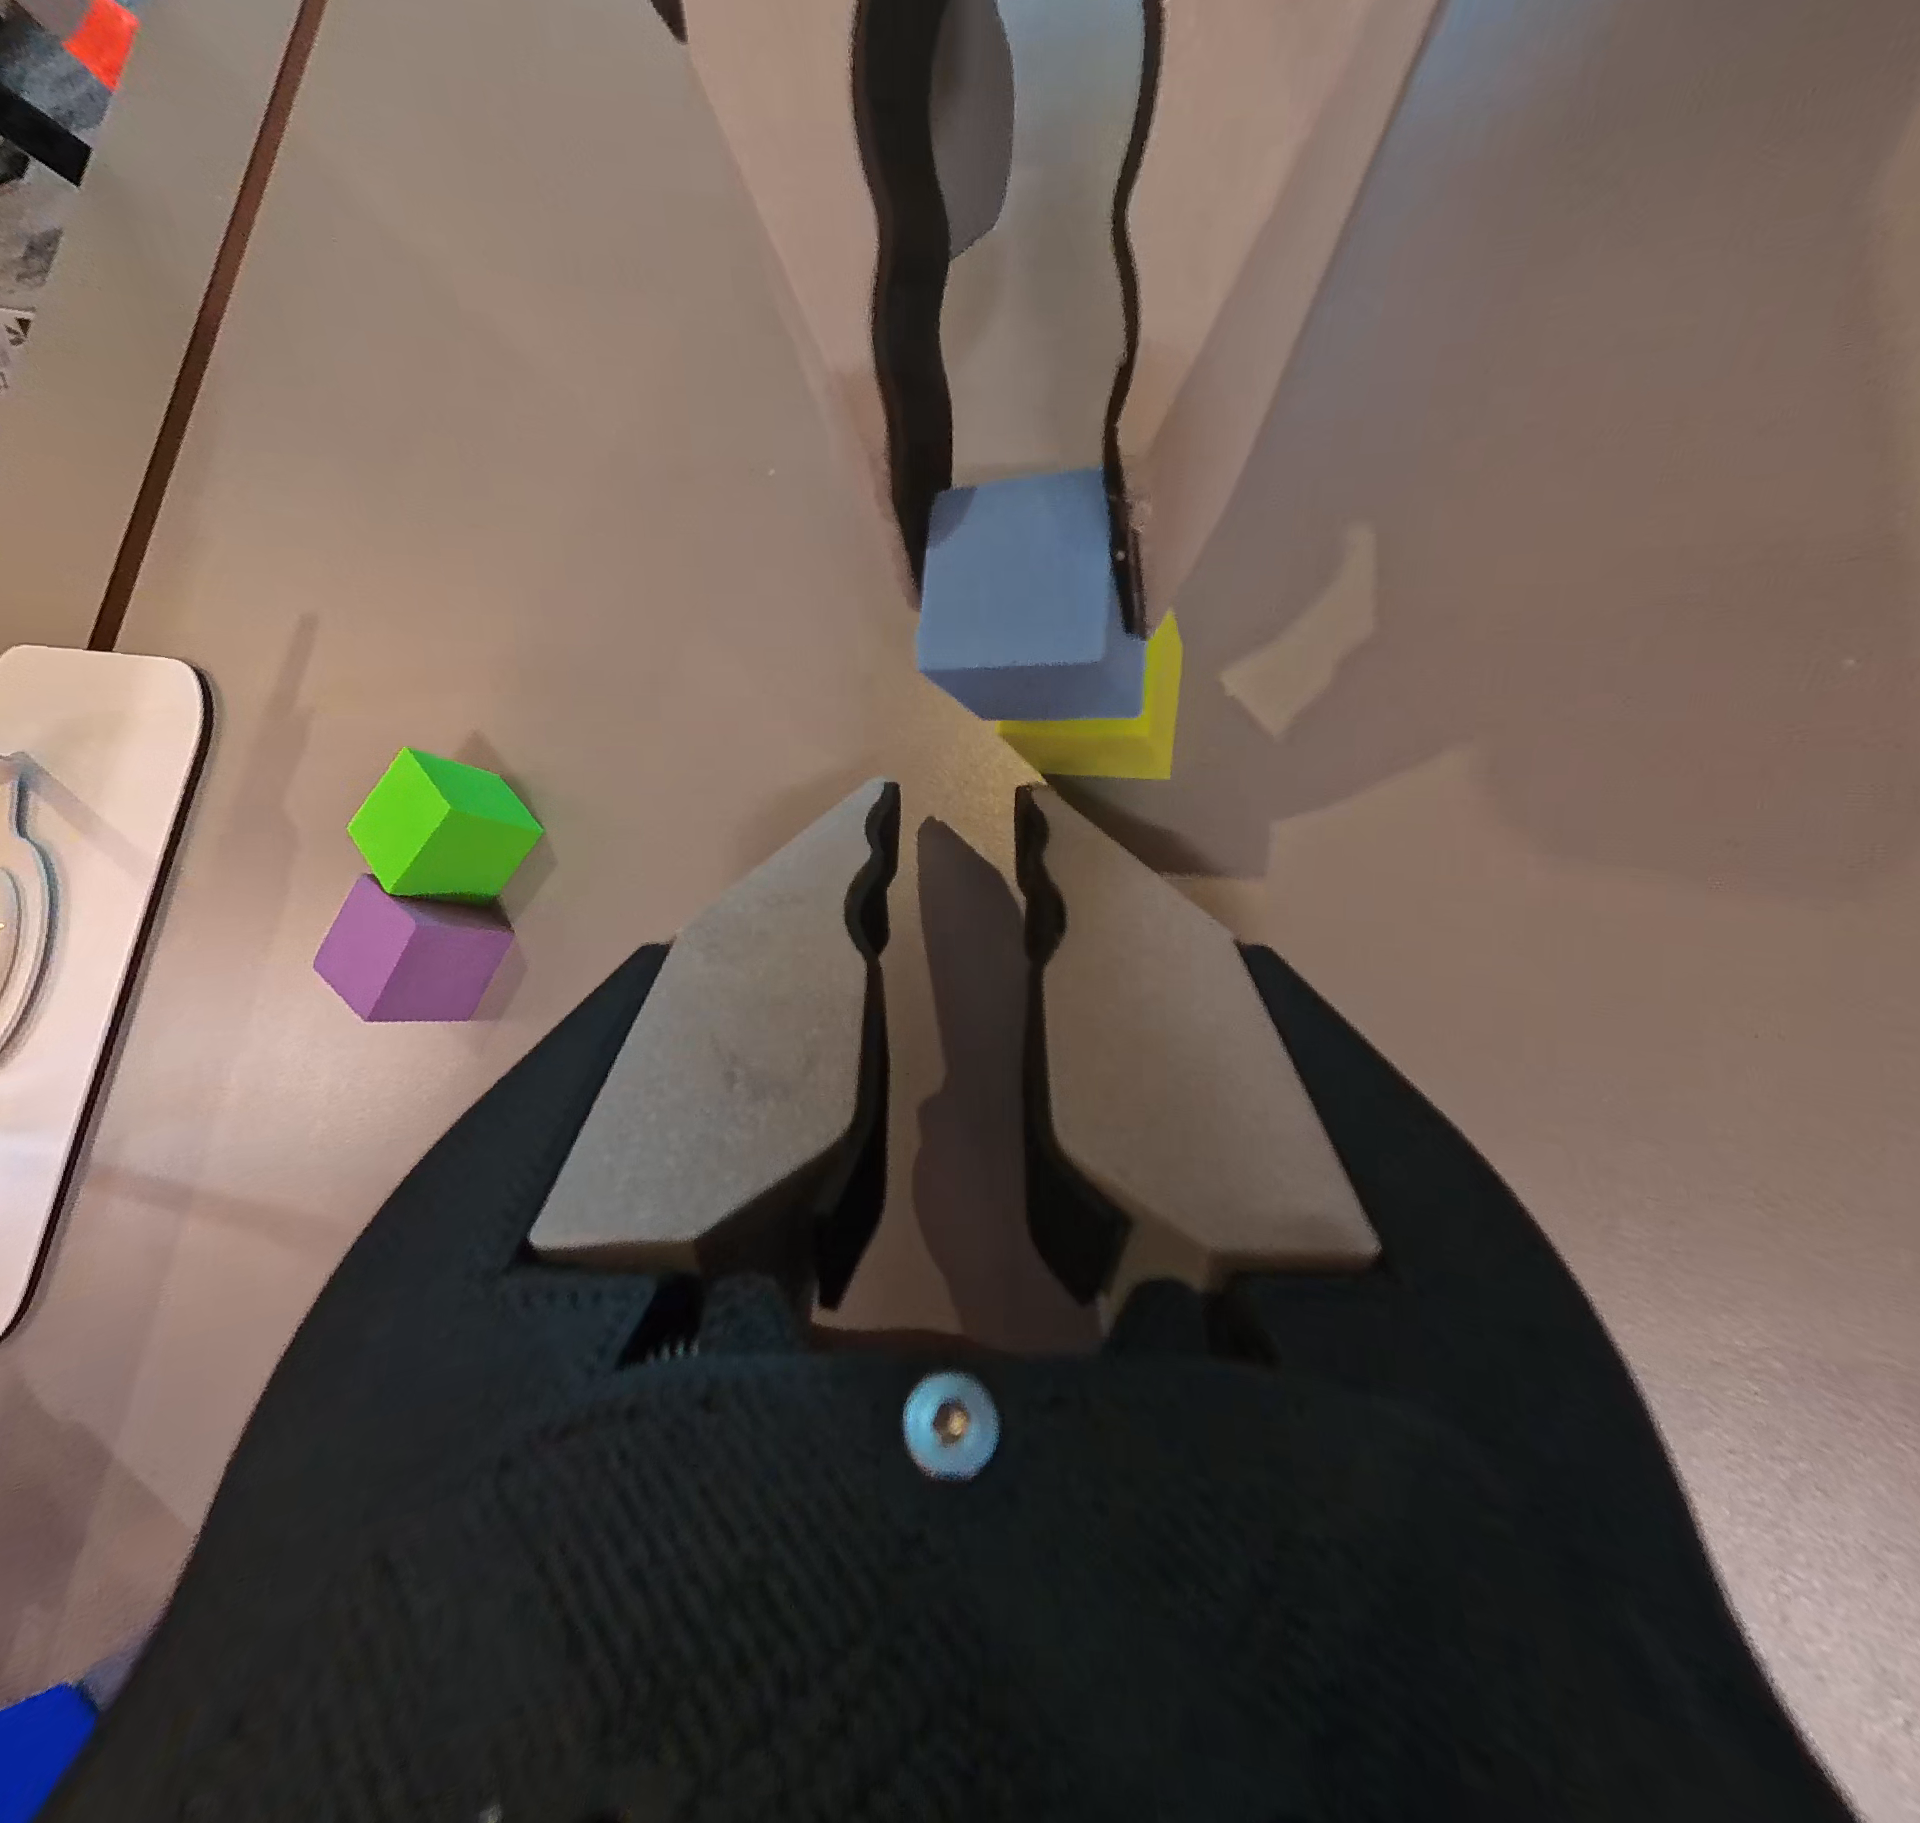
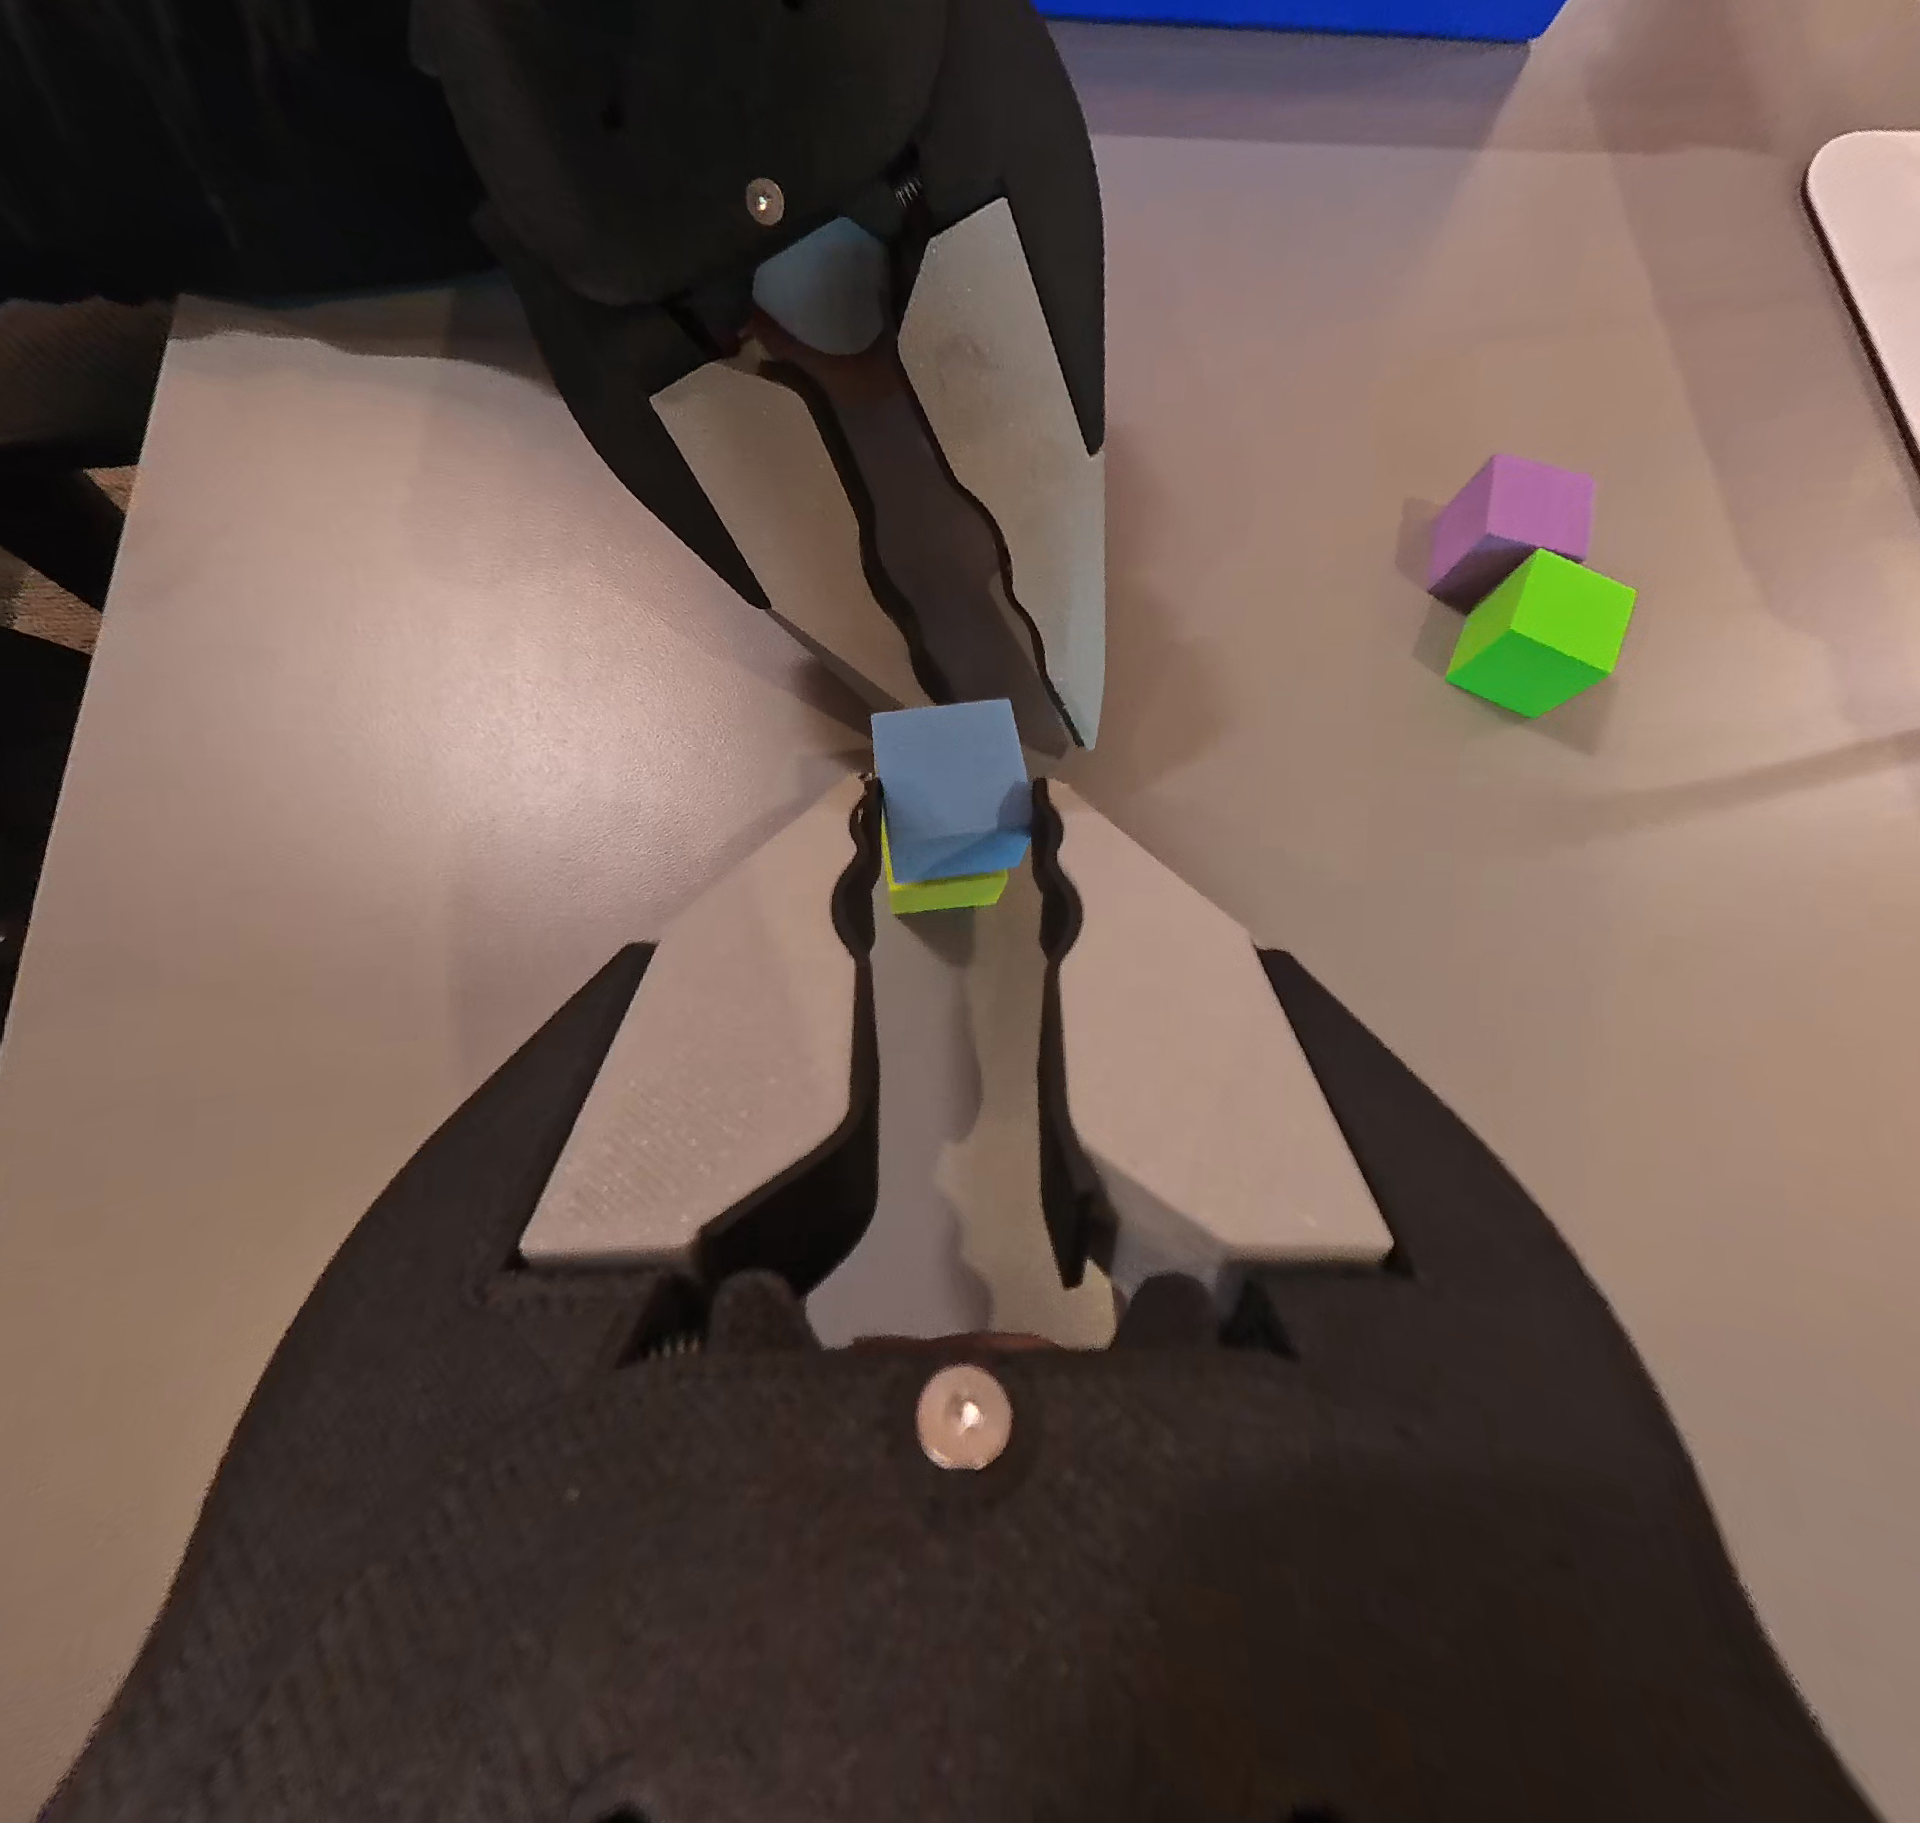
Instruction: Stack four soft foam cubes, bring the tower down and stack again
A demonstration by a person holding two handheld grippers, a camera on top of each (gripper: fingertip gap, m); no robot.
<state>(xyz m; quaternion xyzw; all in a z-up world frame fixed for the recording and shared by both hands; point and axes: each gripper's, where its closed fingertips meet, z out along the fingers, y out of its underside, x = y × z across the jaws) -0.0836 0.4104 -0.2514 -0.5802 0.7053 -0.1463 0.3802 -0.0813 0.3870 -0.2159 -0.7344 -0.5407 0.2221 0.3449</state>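
Blue soft foam cube [image 2: 951,802] was pinched by the right gripper [image 2: 951,817] right on the yellow foam cube [image 2: 948,890]. Beside it, the left gripper [image 1: 954,802] was held slightly parted, empty; green foam cube [image 1: 445,823] and purple foam cube [image 1: 410,952] were left touching, well apart from it.

Left gripper [image 1: 956,807] and right gripper [image 2: 951,802]: each has a matte black, ribbed 3D-printed body with one silver hex screw at its centre, forking into two pointed grey fingers [image 2: 1174,1087] whose inner edges carry black, wavy-profiled pads [image 2: 1047,900].
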